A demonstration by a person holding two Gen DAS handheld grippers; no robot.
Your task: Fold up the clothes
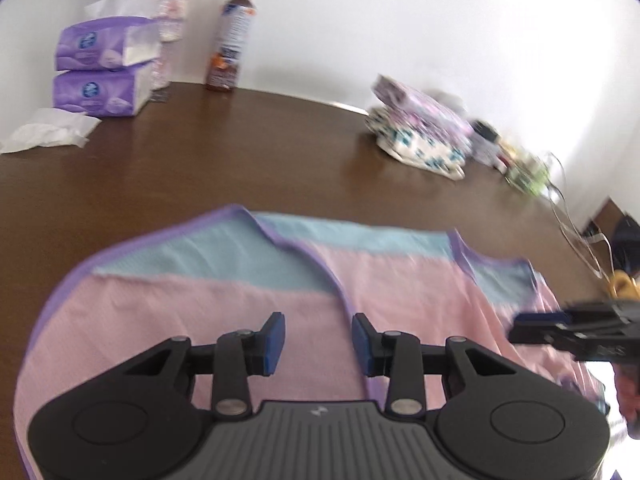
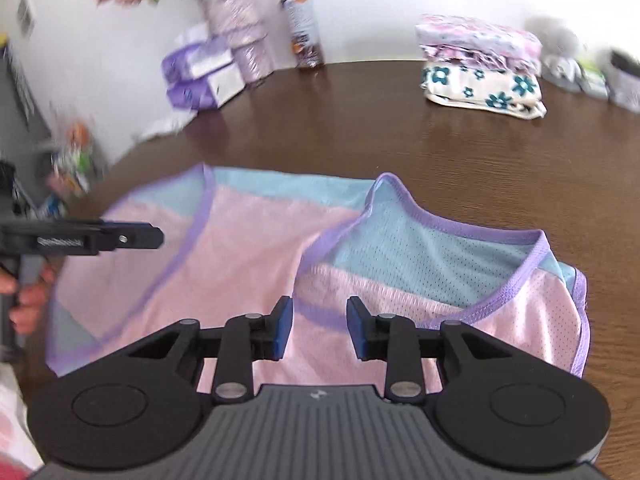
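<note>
A pink and light-blue mesh top with purple trim (image 1: 224, 304) (image 2: 248, 256) lies spread on the dark wooden table (image 1: 240, 152) (image 2: 360, 128). My left gripper (image 1: 319, 340) hovers open over its pink middle, nothing between its blue pads. My right gripper (image 2: 320, 330) is open above the garment near the purple neckline (image 2: 516, 280). Each gripper shows in the other's view: the right one (image 1: 516, 326) at the right edge, the left one (image 2: 158, 236) at the left edge, held by a hand (image 2: 28, 300).
Two purple tissue packs (image 1: 100, 64) (image 2: 200, 76), a loose tissue (image 1: 48, 132), a bottle (image 1: 232, 40) (image 2: 304, 28) and a vase of flowers (image 2: 236, 28) stand at the back. A stack of folded clothes (image 1: 420, 136) (image 2: 480, 68) sits far right, with small items and cables (image 1: 560, 200).
</note>
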